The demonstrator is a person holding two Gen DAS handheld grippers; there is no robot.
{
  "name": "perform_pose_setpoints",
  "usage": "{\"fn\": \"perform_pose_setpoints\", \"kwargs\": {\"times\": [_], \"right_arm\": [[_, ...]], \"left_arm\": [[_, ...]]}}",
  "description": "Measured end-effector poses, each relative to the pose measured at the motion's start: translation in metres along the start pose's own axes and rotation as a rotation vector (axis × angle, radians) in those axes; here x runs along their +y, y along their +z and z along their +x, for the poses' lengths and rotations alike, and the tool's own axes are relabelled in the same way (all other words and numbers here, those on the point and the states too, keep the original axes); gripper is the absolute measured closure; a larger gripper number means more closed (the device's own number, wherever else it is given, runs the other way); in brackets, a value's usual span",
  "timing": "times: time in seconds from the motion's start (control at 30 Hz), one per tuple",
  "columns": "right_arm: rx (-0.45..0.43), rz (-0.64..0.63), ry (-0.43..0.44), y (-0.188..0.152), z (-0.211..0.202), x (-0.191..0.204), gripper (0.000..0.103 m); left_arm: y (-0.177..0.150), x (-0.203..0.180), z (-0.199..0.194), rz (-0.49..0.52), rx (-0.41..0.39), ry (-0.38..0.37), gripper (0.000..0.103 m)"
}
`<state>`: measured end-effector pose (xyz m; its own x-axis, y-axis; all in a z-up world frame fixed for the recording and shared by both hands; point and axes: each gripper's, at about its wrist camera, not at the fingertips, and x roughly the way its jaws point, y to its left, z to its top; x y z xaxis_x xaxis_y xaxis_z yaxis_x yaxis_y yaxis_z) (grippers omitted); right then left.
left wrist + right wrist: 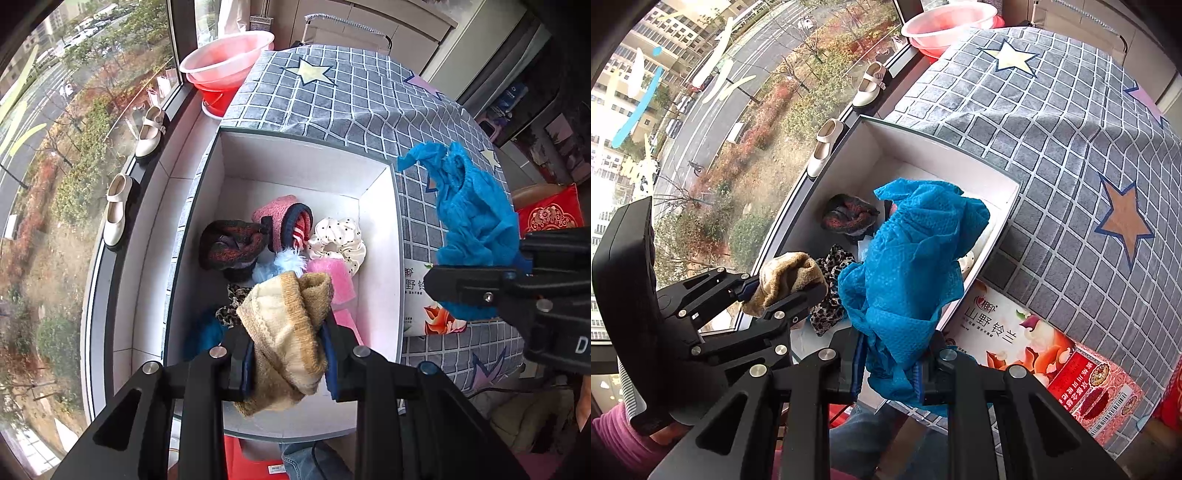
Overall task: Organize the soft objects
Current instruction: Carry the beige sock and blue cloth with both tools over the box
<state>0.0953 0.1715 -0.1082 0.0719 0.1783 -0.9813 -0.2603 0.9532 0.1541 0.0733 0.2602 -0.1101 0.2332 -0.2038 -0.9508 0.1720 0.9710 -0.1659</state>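
A white open box (376, 236) (993, 184) stands on the checked grey cloth. In it lie a dark red knit piece (229, 245) (849, 214), a pink sock (284, 218), a white dotted scrunchie (338, 240), pink cloth (338, 280) and a leopard-print piece (231, 306) (831, 291). My left gripper (288, 354) (783, 288) is shut on a tan and cream sock (284, 332) (786, 277) over the box's near end. My right gripper (890, 369) (476, 280) is shut on a crumpled blue cloth (912, 266) (472, 206) above the box's right wall.
A printed flat packet (1027, 347) (428, 314) lies beside the box on the star-patterned cloth (332, 107). Two cream shoes (118, 210) sit on the window sill at left. Red and pink basins (225, 66) stand at the far end. A person's sleeve (624, 439) shows below.
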Motion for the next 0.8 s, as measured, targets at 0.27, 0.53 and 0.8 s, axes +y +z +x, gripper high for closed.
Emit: {"fn": "perform_pose_setpoints", "kwargs": {"times": [0.27, 0.53, 0.8], "right_arm": [[0.006, 0.0, -0.003, 0.0, 0.003, -0.001, 0.082], [0.021, 0.0, -0.017, 0.006, 0.013, -0.004, 0.082], [0.021, 0.009, -0.015, 0.018, 0.021, -0.006, 0.082]], "left_arm": [[0.0, -0.005, 0.004, 0.01, 0.013, -0.001, 0.072], [0.004, -0.006, 0.012, 0.004, 0.03, 0.0, 0.072], [0.011, -0.01, 0.018, 0.007, 0.041, 0.014, 0.069]]}}
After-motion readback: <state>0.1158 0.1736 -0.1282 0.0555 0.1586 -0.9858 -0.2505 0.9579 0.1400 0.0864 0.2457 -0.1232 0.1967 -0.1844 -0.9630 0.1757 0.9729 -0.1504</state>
